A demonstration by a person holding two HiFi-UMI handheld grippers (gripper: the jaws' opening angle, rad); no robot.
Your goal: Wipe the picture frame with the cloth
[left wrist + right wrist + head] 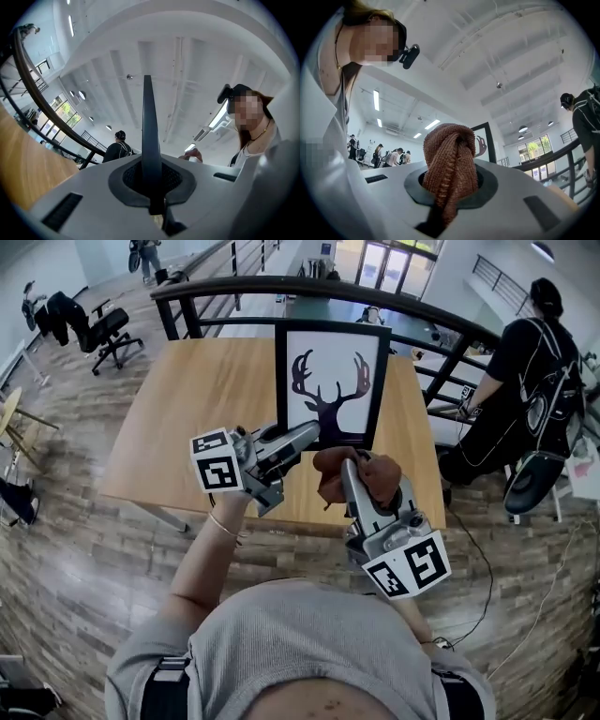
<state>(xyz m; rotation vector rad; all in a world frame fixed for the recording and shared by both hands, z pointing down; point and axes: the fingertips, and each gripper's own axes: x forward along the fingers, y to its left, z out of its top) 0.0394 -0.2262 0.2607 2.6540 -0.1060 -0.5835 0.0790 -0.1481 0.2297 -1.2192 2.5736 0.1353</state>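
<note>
Picture frame (329, 381), black-edged with a dark stag's-head silhouette on white, stands upright over the far half of a wooden table (187, 418), gripped low on its left side by the left gripper (305, 435). In the left gripper view the frame's thin dark edge (147, 126) rises straight up out of the jaws, which are pressed in on it with no gap showing on either side. Whether the frame's bottom edge rests on the tabletop cannot be told from the head view.

The right gripper (352, 467), held just in front of the frame's lower right corner, has its jaws clamped on a rust-brown cloth (328, 476). In the right gripper view the cloth (449, 164) bulges from the jaws in a folded, ribbed wad, and part of the frame (485, 140) shows behind it. From above, the wad sits right at the frame's bottom edge; whether it touches the frame cannot be made out.

Both tools are tipped upward, their marker cubes toward the person holding them, who wears a grey top. Beyond the table runs a curved black railing (281, 285). A person in black (525, 371) with a backpack stands to the right, and an office chair (105, 329) sits at the upper left on the wood-plank floor
</note>
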